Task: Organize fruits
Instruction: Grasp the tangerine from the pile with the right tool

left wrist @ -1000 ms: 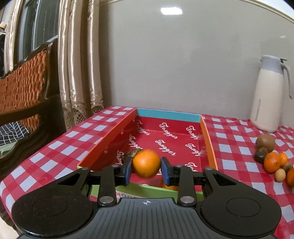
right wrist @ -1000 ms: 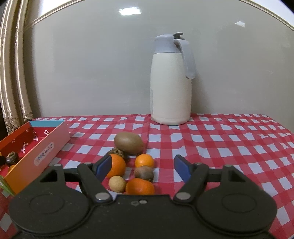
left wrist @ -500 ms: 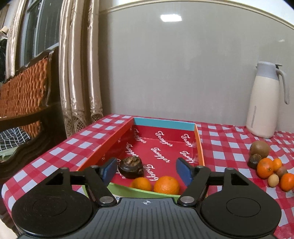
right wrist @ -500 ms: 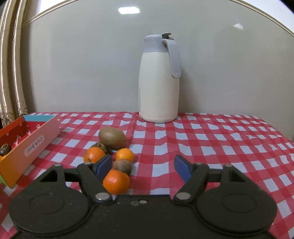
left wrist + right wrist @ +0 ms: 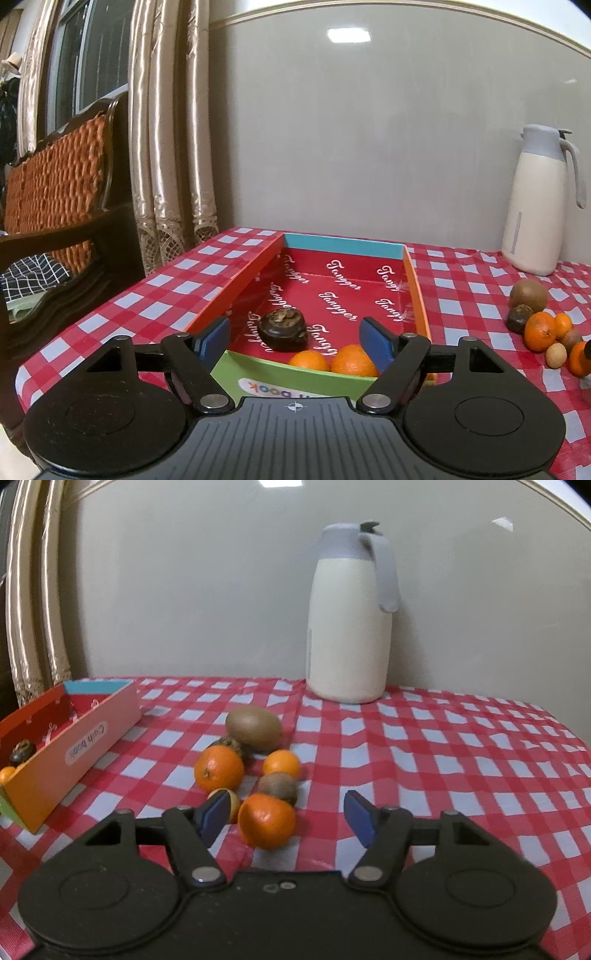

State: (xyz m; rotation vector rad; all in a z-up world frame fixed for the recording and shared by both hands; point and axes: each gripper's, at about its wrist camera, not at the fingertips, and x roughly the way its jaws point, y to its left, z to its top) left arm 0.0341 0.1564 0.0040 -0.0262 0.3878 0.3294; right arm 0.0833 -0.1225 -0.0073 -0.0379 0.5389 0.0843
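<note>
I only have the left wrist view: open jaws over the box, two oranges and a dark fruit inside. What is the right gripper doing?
Observer: The right gripper has just been closing its jaws around the nearest orange, which lies between them, not yet gripped.
Operator: Anything crowding that orange?
Observer: A small brown fruit sits close behind it.
Operator: Any marking on the box's outer side?
Observer: The box carries a label there reading "Cash book".
</note>
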